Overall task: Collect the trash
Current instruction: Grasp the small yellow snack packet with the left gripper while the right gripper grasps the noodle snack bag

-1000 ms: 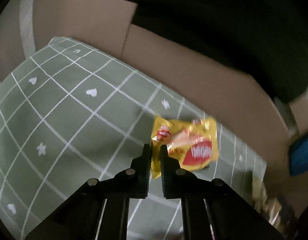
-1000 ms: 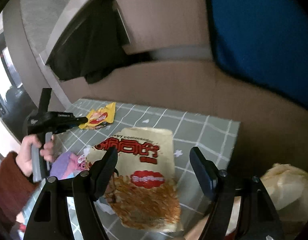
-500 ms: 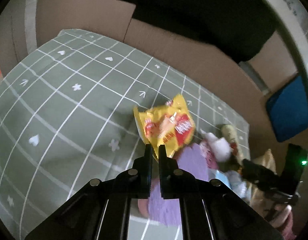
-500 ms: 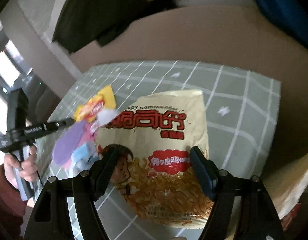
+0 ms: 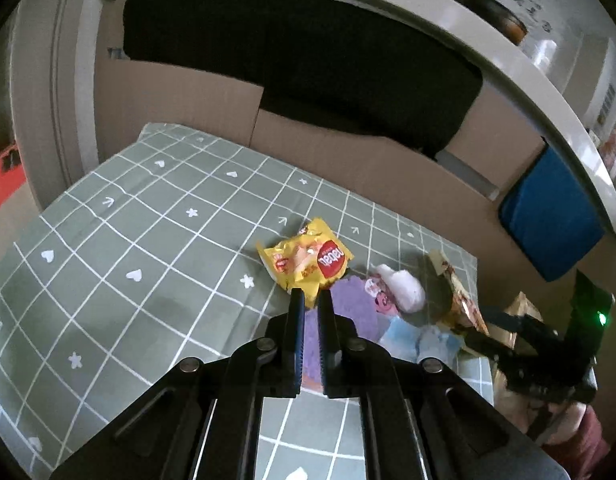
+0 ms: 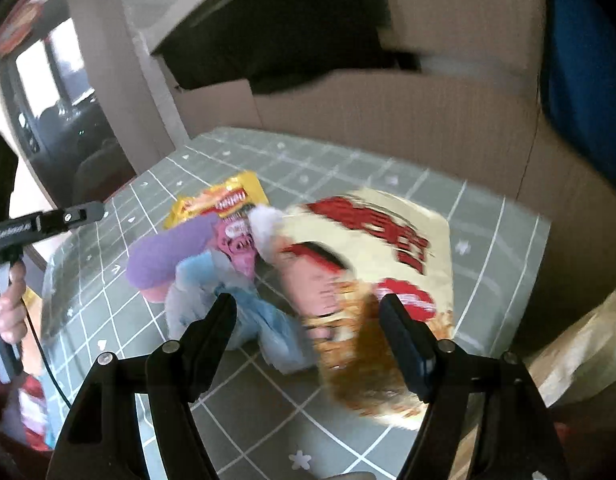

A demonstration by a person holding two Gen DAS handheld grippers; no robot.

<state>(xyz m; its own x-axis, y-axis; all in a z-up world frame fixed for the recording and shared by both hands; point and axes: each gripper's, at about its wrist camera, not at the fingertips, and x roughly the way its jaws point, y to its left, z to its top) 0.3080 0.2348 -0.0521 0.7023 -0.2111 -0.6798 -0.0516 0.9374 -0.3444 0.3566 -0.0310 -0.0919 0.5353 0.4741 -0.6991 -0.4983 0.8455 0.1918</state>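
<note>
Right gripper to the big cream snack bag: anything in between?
Nothing visible blocks it. The right gripper is open, and the cream snack bag lies on the checked cloth straight ahead of it. The blue wrapper sits by the left finger, beside the bag's left edge; they may touch, the blur hides it.

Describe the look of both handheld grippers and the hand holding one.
Both grippers, left gripper and right gripper, are matte black with silver rivets. The left's body carries white lettering, with a black cable below; the right's shows a green light. The person's left hand wears a dark red sleeve.
</note>
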